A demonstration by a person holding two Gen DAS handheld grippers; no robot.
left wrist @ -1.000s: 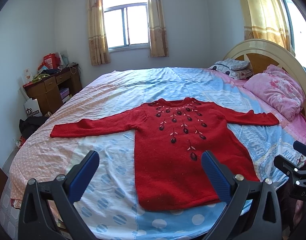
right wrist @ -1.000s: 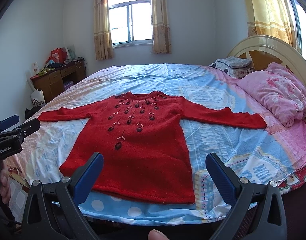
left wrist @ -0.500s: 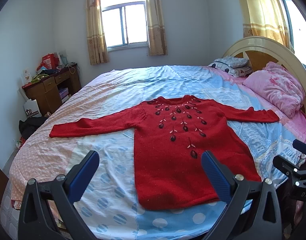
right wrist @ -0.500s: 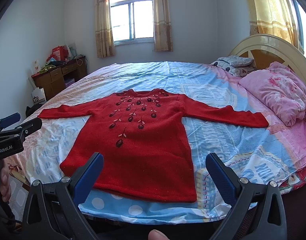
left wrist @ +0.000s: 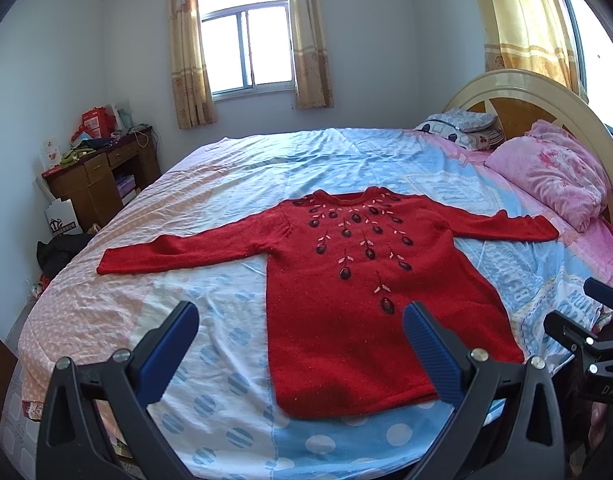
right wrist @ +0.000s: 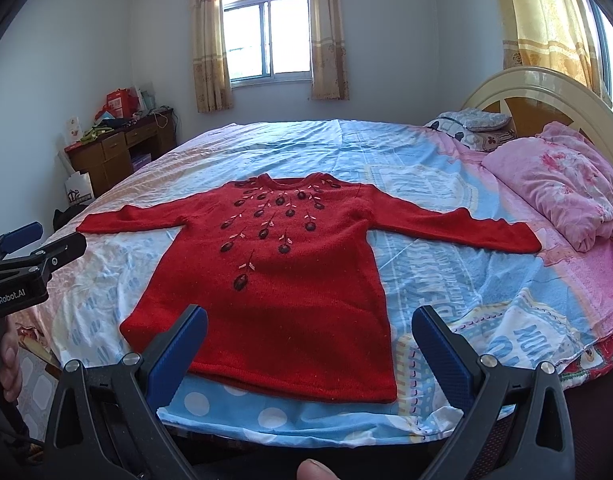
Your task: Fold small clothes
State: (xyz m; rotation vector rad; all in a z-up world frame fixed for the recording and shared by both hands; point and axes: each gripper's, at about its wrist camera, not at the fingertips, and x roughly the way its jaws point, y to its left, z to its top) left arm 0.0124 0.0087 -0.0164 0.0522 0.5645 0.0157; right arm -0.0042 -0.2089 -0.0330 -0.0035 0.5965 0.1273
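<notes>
A red knitted sweater [left wrist: 358, 280] is lying flat and face up on the bedsheet [left wrist: 226, 184], both long sleeves stretching straight out to the sides. Dark embroidered flowers are trailing down from its round neckline, and its hem is lying near the bed's front edge.

desk [left wrist: 102, 176] clutter too small to tell, headboard [right wrist: 546, 92] cut off
</notes>
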